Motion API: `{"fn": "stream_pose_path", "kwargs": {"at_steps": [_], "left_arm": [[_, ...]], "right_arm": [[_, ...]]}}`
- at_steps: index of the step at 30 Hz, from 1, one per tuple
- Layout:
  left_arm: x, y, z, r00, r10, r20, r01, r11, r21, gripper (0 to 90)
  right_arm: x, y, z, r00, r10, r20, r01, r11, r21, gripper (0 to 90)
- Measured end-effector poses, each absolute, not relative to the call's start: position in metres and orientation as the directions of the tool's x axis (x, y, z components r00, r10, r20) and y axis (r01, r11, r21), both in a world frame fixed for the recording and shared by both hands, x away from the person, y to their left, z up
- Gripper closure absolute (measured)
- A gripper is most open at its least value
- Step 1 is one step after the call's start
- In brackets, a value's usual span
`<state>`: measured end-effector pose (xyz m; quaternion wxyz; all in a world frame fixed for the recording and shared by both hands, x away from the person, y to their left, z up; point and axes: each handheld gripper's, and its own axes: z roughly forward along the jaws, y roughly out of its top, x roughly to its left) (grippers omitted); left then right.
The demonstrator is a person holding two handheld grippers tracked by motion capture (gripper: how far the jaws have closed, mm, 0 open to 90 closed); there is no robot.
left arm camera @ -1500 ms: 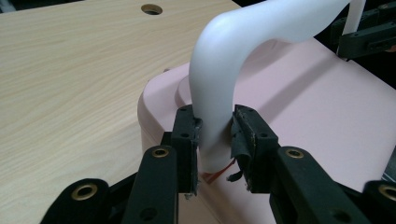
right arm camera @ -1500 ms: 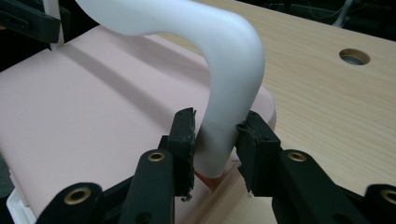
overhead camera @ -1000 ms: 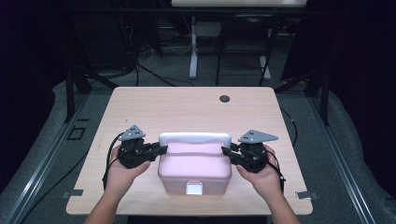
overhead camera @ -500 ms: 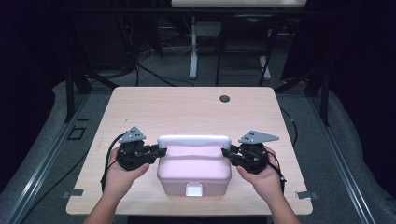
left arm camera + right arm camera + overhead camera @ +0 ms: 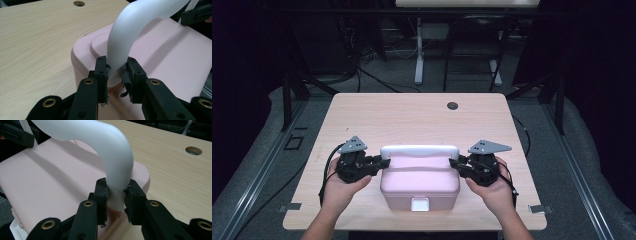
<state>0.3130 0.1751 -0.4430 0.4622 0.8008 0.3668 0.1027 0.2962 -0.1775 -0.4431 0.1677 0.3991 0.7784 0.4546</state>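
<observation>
A pale pink plastic box with rounded corners (image 5: 419, 181) sits upright at the near middle of the table, lid closed. Its white arched carry handle (image 5: 420, 151) stands raised across the lid, and a small white latch (image 5: 420, 204) shows on the front.

My left tongs (image 5: 115, 75) and right tongs (image 5: 115, 195) are showing black all over, with small brass-coloured rings at the joints — and a grey plate (image 5: 352, 144) is riding on top of each. The box (image 5: 420, 180) is showing pale pink, its handle (image 5: 420, 150) plain white, its front latch (image 5: 420, 204) white too. The counter (image 5: 412, 120) is showing light wood grain — one dark round hole (image 5: 452, 105) in it.
</observation>
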Motion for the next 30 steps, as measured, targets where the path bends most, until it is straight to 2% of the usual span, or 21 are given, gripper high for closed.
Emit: {"fn": "stream_pose_path", "kwargs": {"at_steps": [7, 9, 20, 30], "left_arm": [[0.312, 0.176, -0.441, 0.71, 0.682, -0.176, 0.485, -0.292, 0.824, 73.3], [0.311, 0.176, -0.44, 0.718, 0.672, -0.184, 0.482, -0.288, 0.828, 67.2], [0.302, 0.182, -0.43, 0.714, 0.679, -0.171, 0.464, -0.276, 0.842, 62.6], [0.295, 0.193, -0.427, 0.703, 0.691, -0.169, 0.468, -0.271, 0.841, 73.8]], "right_arm": [[0.296, -0.179, -0.441, -0.625, 0.773, 0.112, 0.463, 0.252, 0.85, 73.1], [0.296, -0.179, -0.441, -0.625, 0.771, 0.118, 0.461, 0.244, 0.853, 73.1], [0.299, -0.181, -0.438, -0.63, 0.765, 0.135, 0.465, 0.233, 0.854, 73.2], [0.302, -0.182, -0.432, -0.629, 0.762, 0.154, 0.465, 0.21, 0.86, 73.2]]}}
